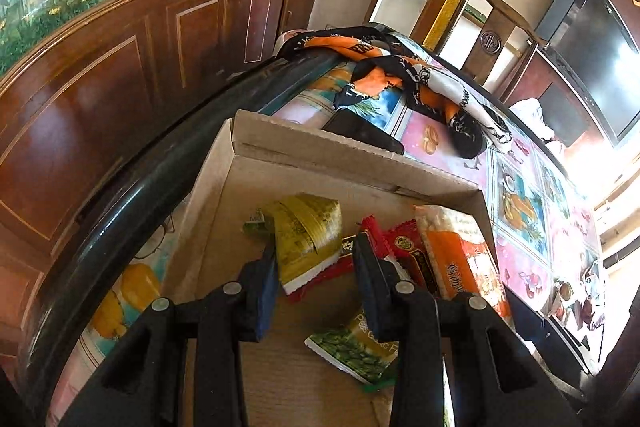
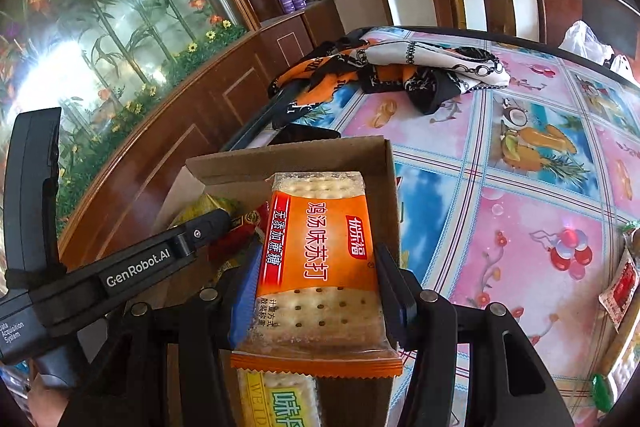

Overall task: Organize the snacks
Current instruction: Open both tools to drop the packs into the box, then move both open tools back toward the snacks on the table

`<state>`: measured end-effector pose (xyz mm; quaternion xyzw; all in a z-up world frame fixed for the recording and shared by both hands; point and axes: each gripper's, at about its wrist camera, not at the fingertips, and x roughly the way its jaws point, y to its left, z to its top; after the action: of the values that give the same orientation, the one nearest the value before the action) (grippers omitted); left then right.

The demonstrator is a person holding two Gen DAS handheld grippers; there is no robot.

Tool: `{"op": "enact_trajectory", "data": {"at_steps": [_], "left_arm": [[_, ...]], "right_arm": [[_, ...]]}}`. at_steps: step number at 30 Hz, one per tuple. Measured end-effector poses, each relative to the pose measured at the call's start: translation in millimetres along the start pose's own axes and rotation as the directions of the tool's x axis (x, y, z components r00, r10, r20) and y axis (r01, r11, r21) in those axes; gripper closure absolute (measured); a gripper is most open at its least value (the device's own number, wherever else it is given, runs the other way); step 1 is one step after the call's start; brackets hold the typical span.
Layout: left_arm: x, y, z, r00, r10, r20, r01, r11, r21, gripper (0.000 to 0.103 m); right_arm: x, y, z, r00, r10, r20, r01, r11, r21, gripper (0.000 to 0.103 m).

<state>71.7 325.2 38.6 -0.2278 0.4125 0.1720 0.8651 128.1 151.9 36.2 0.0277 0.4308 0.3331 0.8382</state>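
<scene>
Right wrist view: the right gripper points steeply down over the right end of the open brown cardboard box.
Right gripper hold: its jaws are closed on the sides of an orange-and-clear soda cracker packet, standing about half apart to fit its width.
Cracker packet place: lengthwise along the fingers, its far end just inside the box's right wall.
Left gripper pose: the left gripper tilts down into the same box, reaching in from the box's left side.
Left gripper hold: jaws narrowly parted; a yellow-green foil snack packet lies between the fingertips, but I cannot tell if the pads press it.
Other snacks in box: red wrapped bars lie right of the yellow-green packet; a green pea snack packet lies on the box floor nearer the camera.
</scene>
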Motion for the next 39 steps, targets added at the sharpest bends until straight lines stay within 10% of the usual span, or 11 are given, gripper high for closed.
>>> {"op": "enact_trajectory", "data": {"at_steps": [25, 39], "left_arm": [[-25, -33, -8, 0.994, -0.047, 0.096, 0.038, 0.994, 0.099, 0.05], [-66, -97, -35, 0.947, -0.224, 0.229, 0.137, 0.929, 0.344, 0.027]], "right_arm": [[-82, -48, -40, 0.989, 0.055, 0.136, -0.066, 0.995, 0.077, 0.037], [-169, -145, -67, 0.974, 0.023, 0.227, -0.058, 0.987, 0.15, 0.032]]}}
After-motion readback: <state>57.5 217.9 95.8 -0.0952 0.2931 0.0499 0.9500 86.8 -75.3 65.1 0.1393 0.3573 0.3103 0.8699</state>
